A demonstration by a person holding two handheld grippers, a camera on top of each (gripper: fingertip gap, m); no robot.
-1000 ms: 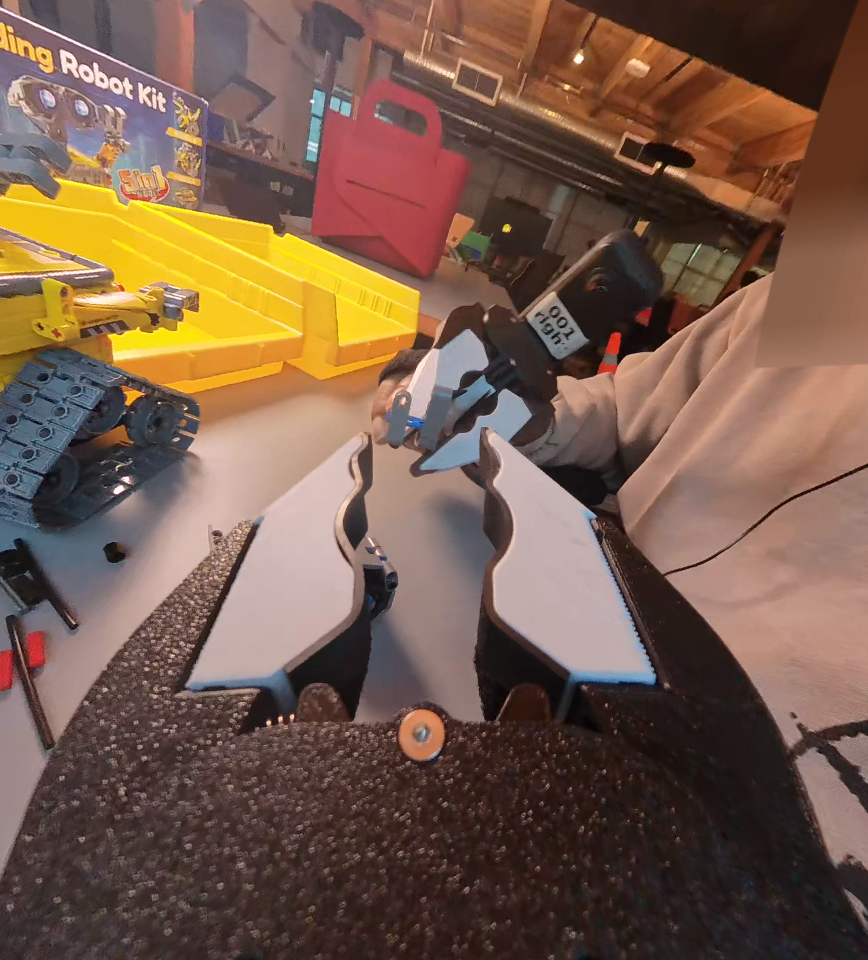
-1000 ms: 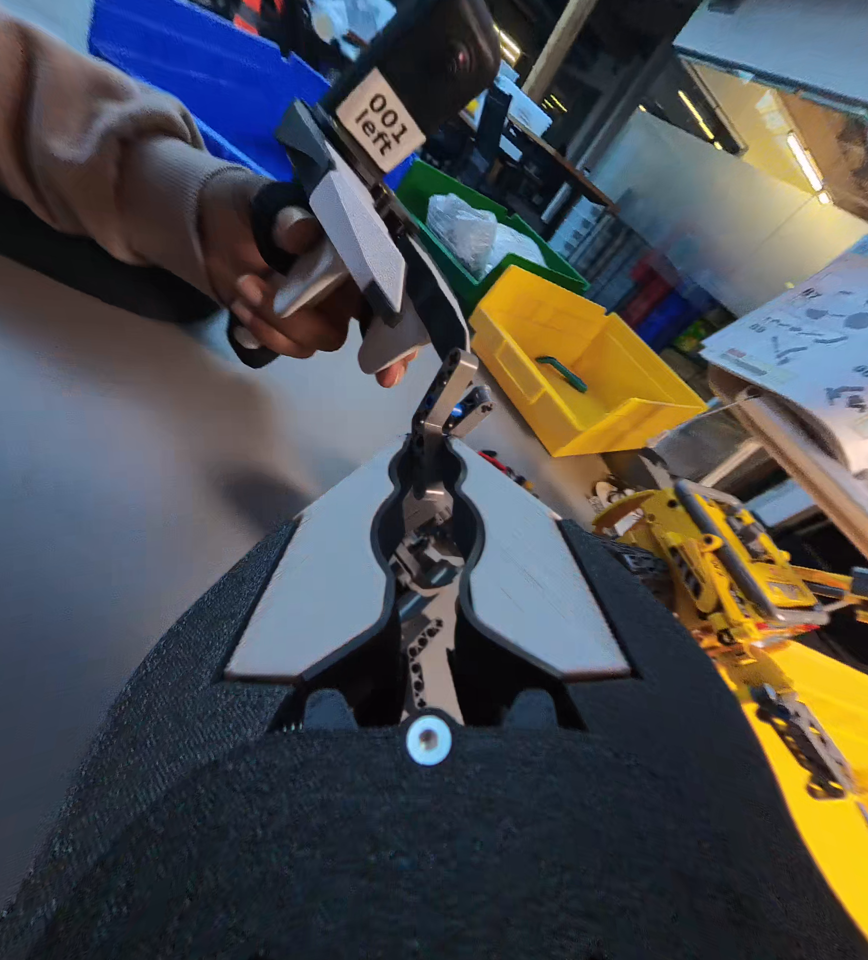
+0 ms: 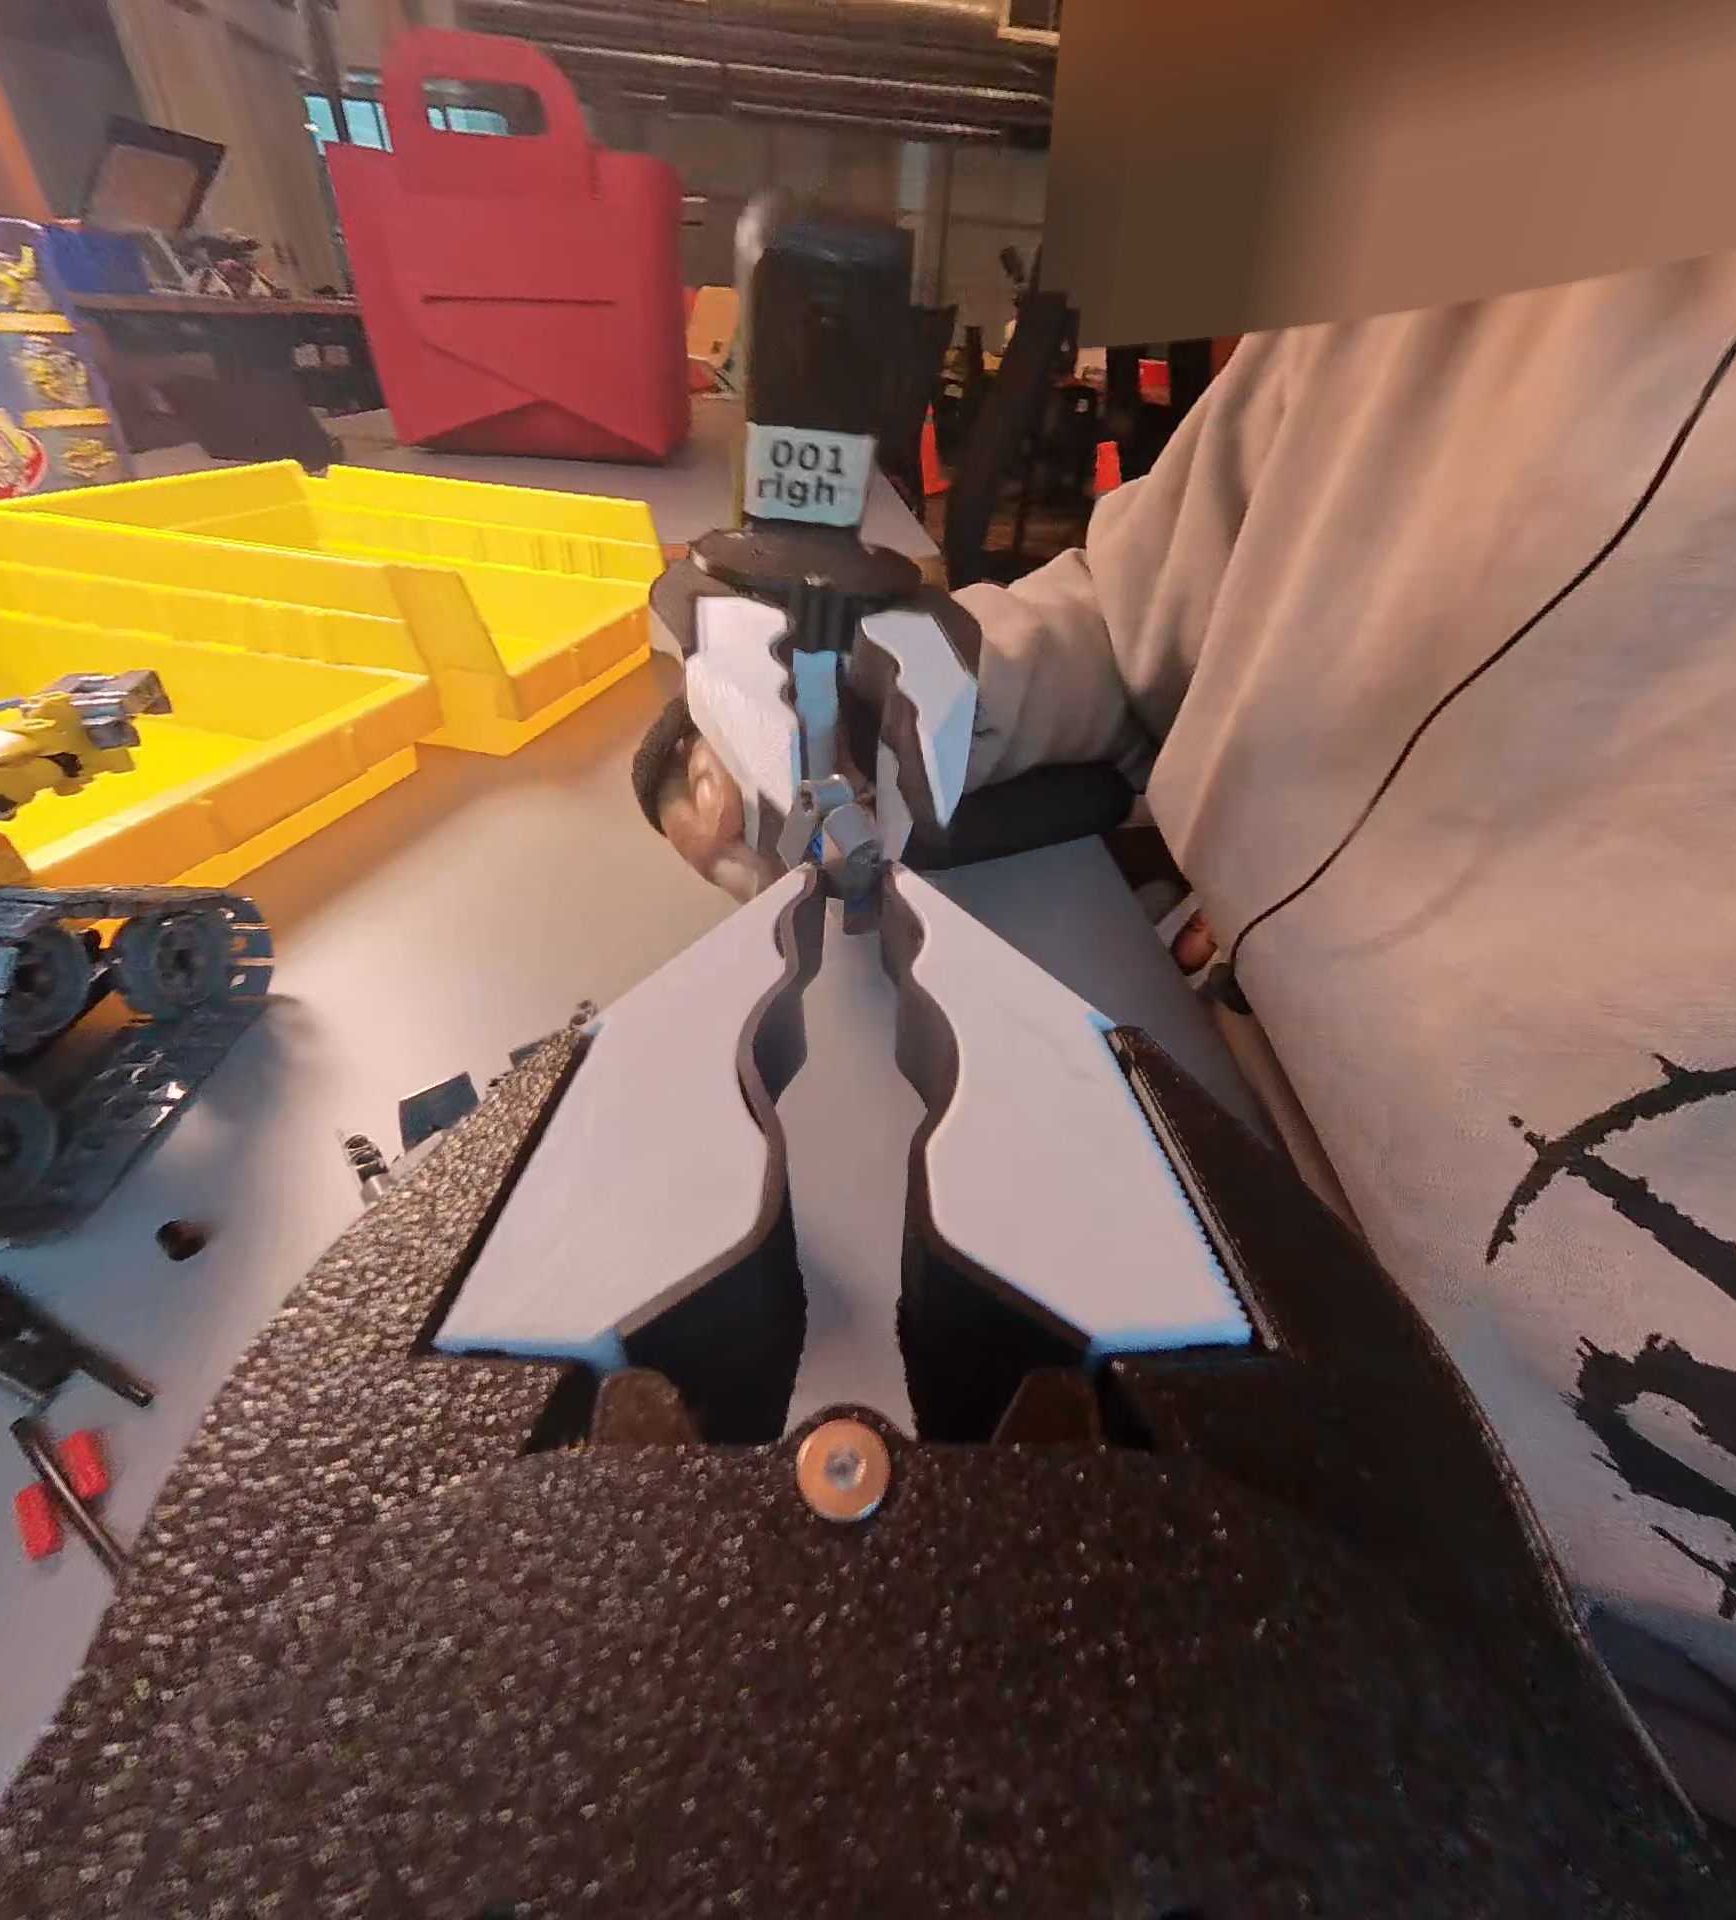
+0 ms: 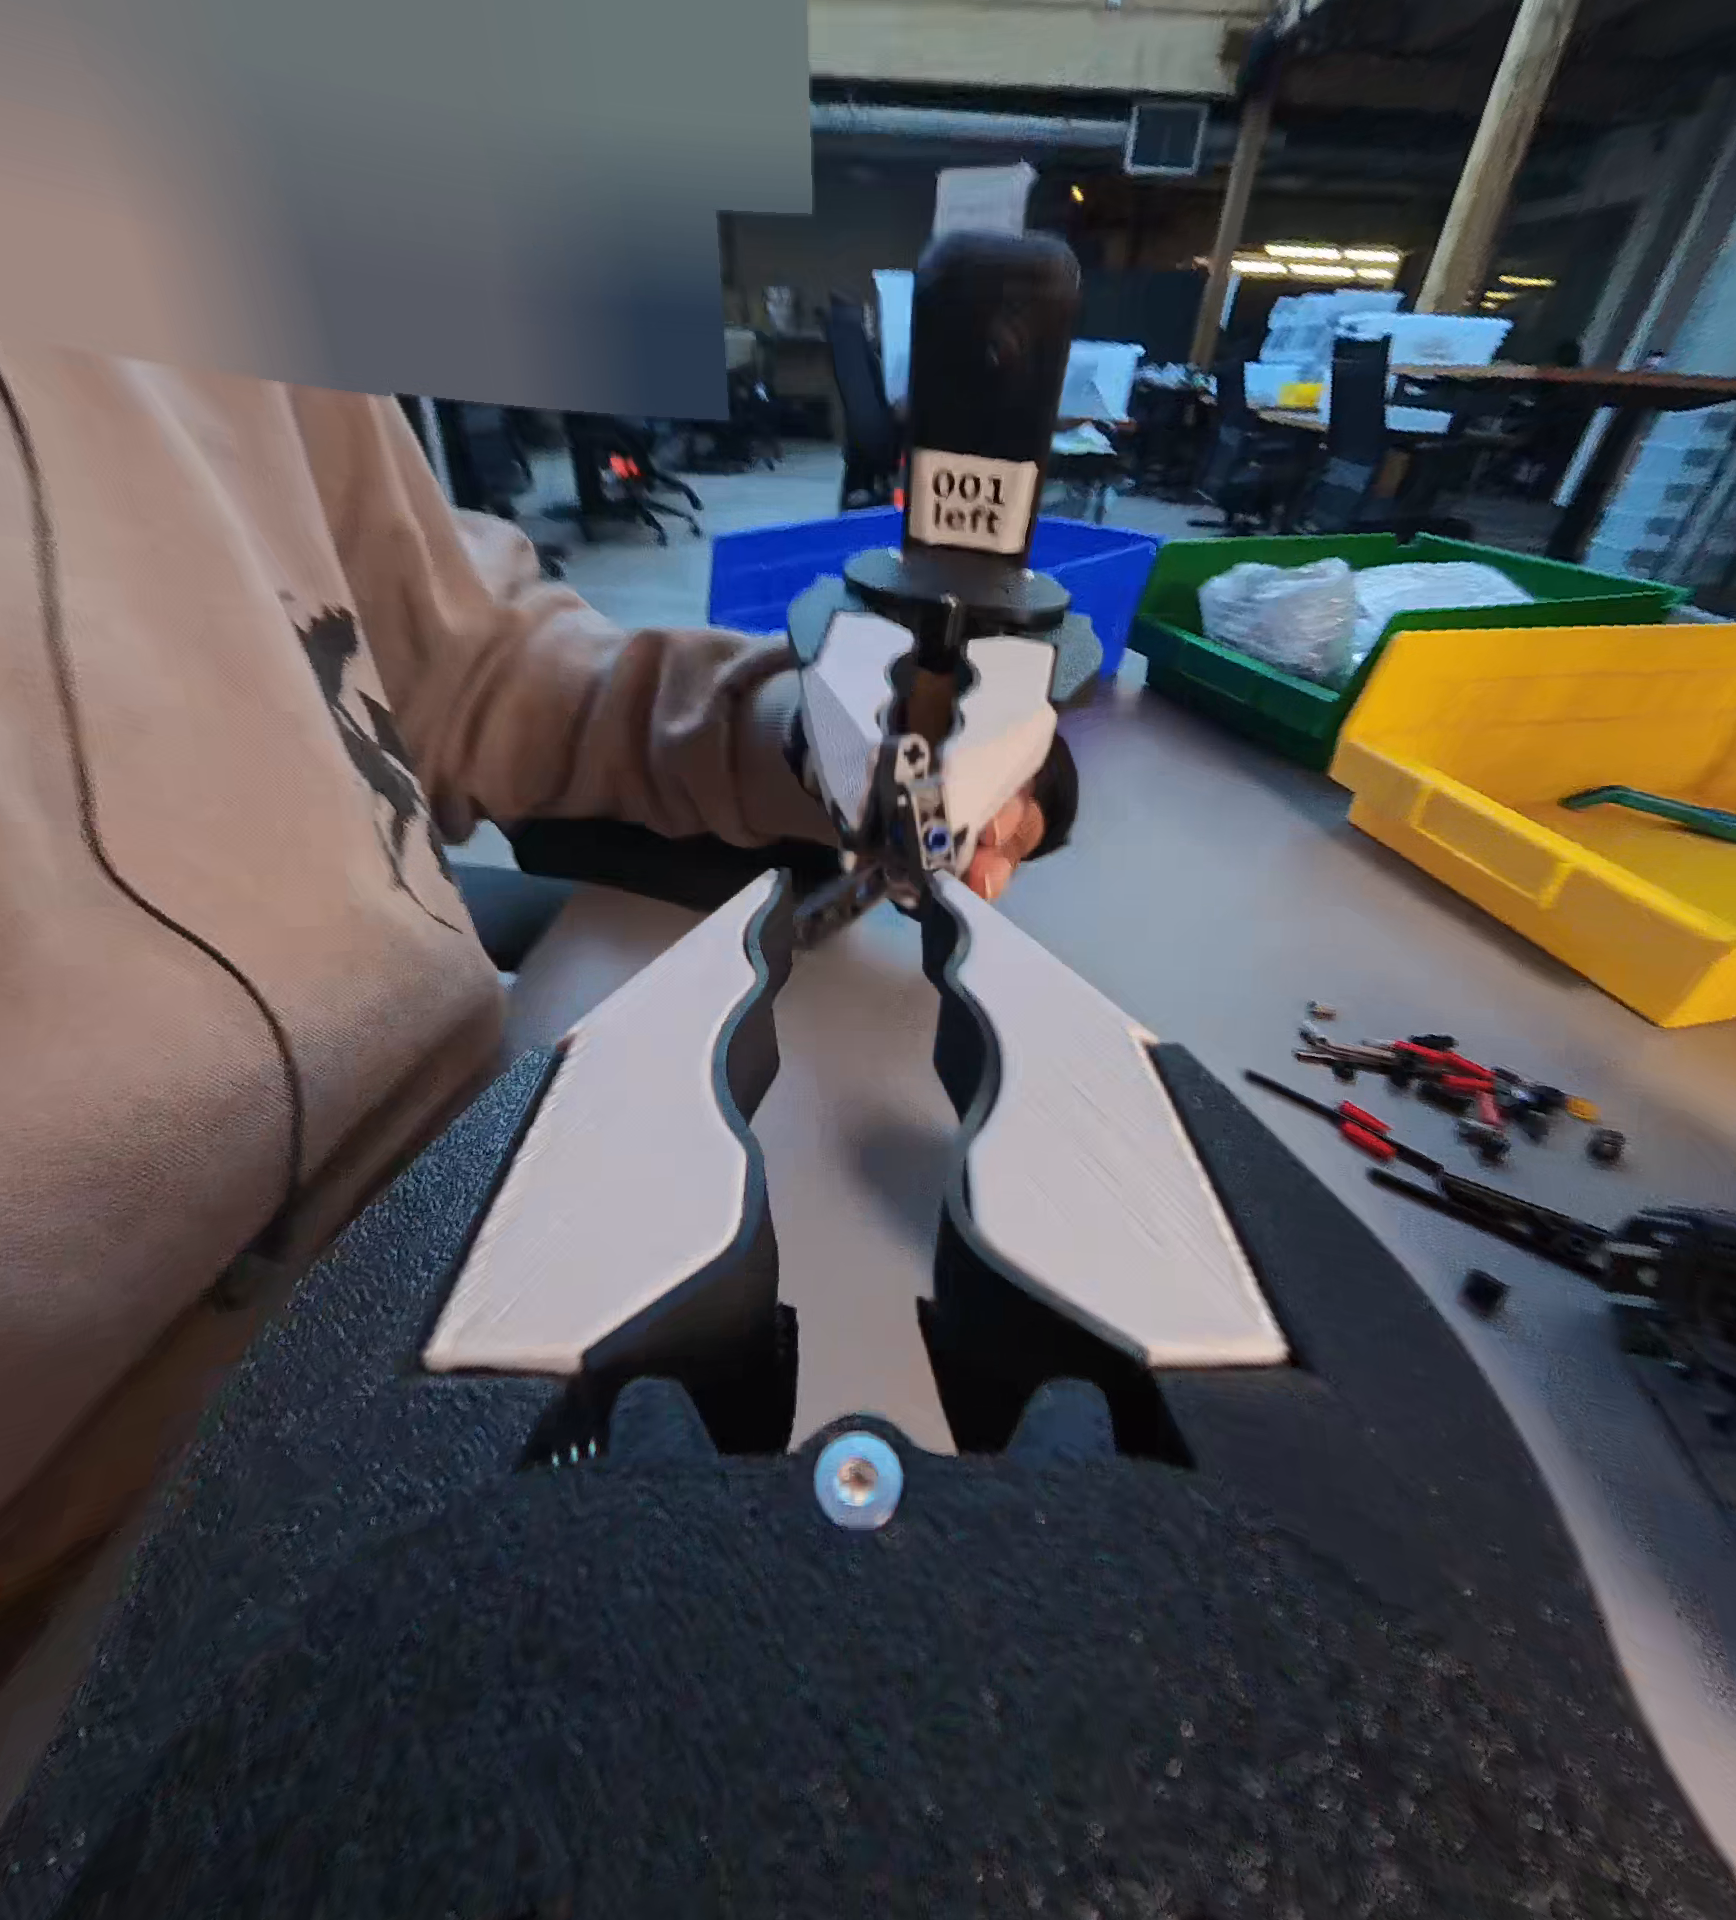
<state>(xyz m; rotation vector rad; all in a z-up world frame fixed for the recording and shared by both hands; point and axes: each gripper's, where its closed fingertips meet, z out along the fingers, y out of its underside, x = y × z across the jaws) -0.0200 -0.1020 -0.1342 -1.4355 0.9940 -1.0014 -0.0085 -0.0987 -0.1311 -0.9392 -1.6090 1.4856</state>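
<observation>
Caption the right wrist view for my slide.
Two handheld grippers meet tip to tip over a small grey brick assembly.

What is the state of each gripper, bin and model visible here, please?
left gripper: shut on the grey part assembly.
right gripper: jaws around the same assembly, grip unclear.
yellow bin: open, a green tool inside.
green bin: open, holding plastic bags.
tracked model: upright on its tracks.
</observation>
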